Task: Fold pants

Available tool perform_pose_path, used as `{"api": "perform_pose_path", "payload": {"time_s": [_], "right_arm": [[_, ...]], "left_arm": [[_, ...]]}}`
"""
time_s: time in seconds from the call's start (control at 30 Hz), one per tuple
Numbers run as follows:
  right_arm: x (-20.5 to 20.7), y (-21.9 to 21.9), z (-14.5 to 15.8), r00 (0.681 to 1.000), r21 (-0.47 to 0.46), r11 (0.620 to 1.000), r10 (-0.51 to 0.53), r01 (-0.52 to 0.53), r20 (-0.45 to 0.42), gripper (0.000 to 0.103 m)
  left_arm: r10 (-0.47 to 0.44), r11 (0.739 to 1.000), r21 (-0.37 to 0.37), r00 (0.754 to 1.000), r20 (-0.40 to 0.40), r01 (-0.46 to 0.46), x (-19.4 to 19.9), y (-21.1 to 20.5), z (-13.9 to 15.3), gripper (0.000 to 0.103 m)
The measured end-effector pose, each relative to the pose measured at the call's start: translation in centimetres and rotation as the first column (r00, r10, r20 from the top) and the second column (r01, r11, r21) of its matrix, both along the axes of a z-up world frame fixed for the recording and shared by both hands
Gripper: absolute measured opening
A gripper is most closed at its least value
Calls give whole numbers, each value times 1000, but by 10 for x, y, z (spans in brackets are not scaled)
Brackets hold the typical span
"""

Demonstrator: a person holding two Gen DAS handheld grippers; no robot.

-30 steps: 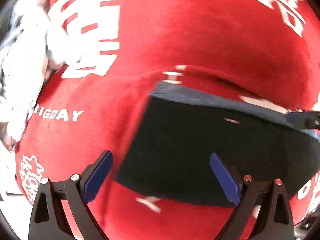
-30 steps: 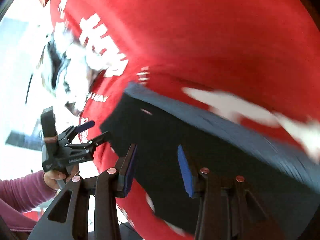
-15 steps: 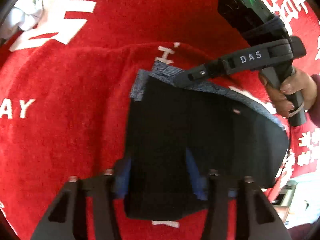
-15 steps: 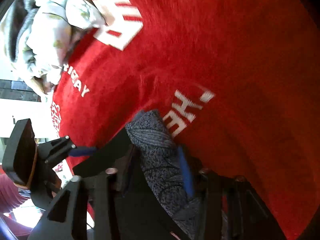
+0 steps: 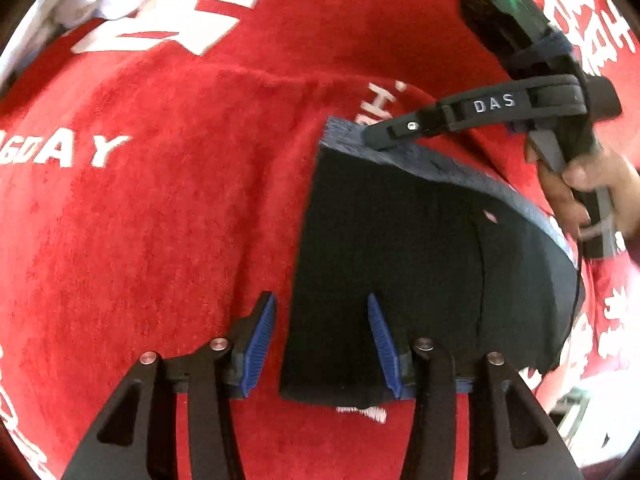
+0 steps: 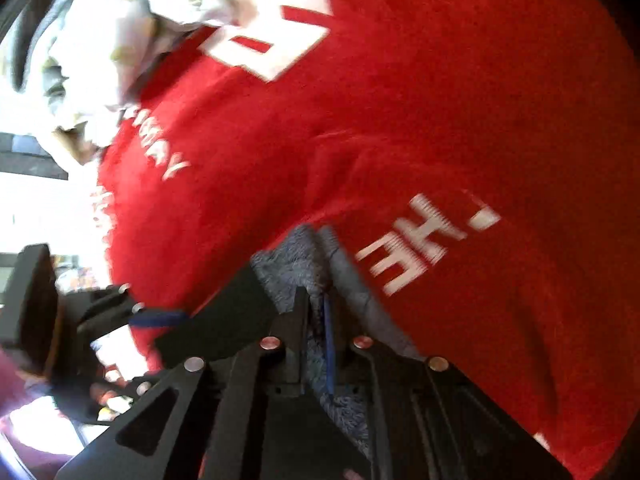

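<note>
Since the earlier frame the left hand-held gripper (image 5: pixel 322 344) has released the pants (image 5: pixel 400 260); the right hand-held gripper (image 6: pixel 316 344) grips their upper corner. Folding appears nearly done.

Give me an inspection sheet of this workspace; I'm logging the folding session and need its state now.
Surface: red cloth with white lettering, rumpled beside the pants.
Job's things: dark pants lying folded on the cloth, greyish fleecy inner side showing along the far edge.
Clutter: pale bundled fabric at the cloth's far corner.
Grippers: left gripper open, straddling the pants' near left corner; right gripper shut on the far edge of the pants.
Cables: nothing seen.
Surroundings: bright, washed-out area past the cloth edge; details cannot be told.
</note>
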State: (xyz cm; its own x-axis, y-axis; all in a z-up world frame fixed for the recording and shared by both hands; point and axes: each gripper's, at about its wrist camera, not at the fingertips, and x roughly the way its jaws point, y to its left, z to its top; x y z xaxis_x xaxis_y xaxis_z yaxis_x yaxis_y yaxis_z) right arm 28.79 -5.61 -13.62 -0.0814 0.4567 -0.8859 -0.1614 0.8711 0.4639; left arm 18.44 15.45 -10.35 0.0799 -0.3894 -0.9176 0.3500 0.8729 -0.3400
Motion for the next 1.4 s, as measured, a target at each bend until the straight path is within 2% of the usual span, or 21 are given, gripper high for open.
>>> {"api": "perform_pose_path", "payload": {"time_s": [0.03, 0.07, 0.17, 0.2, 0.27, 0.37, 0.43, 0.5, 0.57, 0.6, 0.63, 0.67, 0.73, 0.77, 0.83, 0.93, 1.1, 1.2, 1.27, 1.33, 1.4], "right_arm": [[0, -4, 5, 999, -16, 999, -34, 34, 18, 20], [-1, -9, 12, 998, -32, 998, -57, 58, 41, 22], [-16, -35, 39, 986, 0, 989, -145, 145, 77, 27], [-28, -49, 49, 978, 37, 980, -196, 194, 75, 27], [-48, -70, 58, 962, 75, 962, -267, 263, 56, 27], [-89, -93, 56, 931, 72, 929, -365, 363, 3, 27], [-105, -104, 45, 920, 40, 919, -392, 392, -16, 27], [-113, -118, 29, 905, -43, 905, -424, 423, -20, 27], [-111, -136, 17, 870, -55, 868, -493, 494, 21, 27], [-108, -141, 15, 860, -115, 852, -507, 510, 54, 27], [-105, -151, 14, 848, -192, 826, -522, 530, 95, 27], [-105, -165, 16, 824, -210, 797, -557, 566, 104, 27], [-120, -193, 26, 755, -76, 751, -653, 656, 66, 29], [-132, -203, 33, 734, -30, 734, -677, 679, 51, 32], [-166, -222, 50, 714, 10, 715, -699, 699, 30, 48], [-234, -243, 67, 657, 99, 651, -753, 752, -39, 48], [-355, -249, 63, 499, 160, 474, -835, 866, -230, 48], [-391, -238, 52, 456, 156, 428, -844, 890, -282, 48], [-399, -236, 44, 442, 178, 406, -852, 896, -281, 48], [-403, -240, 37, 405, 186, 365, -873, 912, -271, 48], [-409, -244, 28, 348, 194, 302, -892, 933, -287, 48]], "left_arm": [[19, 999, 44, 999, 32, -21, 2, 2, 7, 50], [37, 998, 56, 998, 50, -39, 4, 5, 14, 50], [70, 997, 27, 995, 71, -72, 5, 13, 37, 51], [57, 998, 30, 995, 87, -60, 6, 10, 45, 65], [35, 999, 3, 993, 114, -35, 6, 2, 57, 79], [-32, 999, -37, 993, 116, 36, 12, -38, 55, 79], [-71, 998, 7, 991, 117, 70, 17, -74, 46, 79], [-64, 995, 77, 993, 104, 57, 23, -102, 34, 79], [-28, 983, 182, 986, 164, -2, 34, -115, 17, 81], [-25, 974, 227, 977, 211, -24, 39, -119, 16, 81], [-13, 955, 292, 979, 205, -48, 49, -120, 10, 81], [21, 953, 293, 984, 179, -73, 56, -116, 8, 81], [95, 956, 262, 986, 140, -129, 64, -101, 18, 80], [86, 958, 258, 985, 150, -124, 63, -98, 27, 80], [22, 962, 266, 984, 176, -69, 49, -97, 46, 80], [-81, 967, 251, 983, 166, 38, 11, -107, 66, 80], [-188, 969, 178, 978, 91, 170, -55, -148, 73, 80], [-216, 953, 228, 975, 45, 201, -78, -168, 52, 80], [-257, 930, 295, 961, 101, 218, -93, -172, 45, 82], [-306, 910, 329, 943, 128, 251, -102, -172, 45, 85], [-315, 909, 326, 941, 126, 260, -102, -167, 47, 85]]}}
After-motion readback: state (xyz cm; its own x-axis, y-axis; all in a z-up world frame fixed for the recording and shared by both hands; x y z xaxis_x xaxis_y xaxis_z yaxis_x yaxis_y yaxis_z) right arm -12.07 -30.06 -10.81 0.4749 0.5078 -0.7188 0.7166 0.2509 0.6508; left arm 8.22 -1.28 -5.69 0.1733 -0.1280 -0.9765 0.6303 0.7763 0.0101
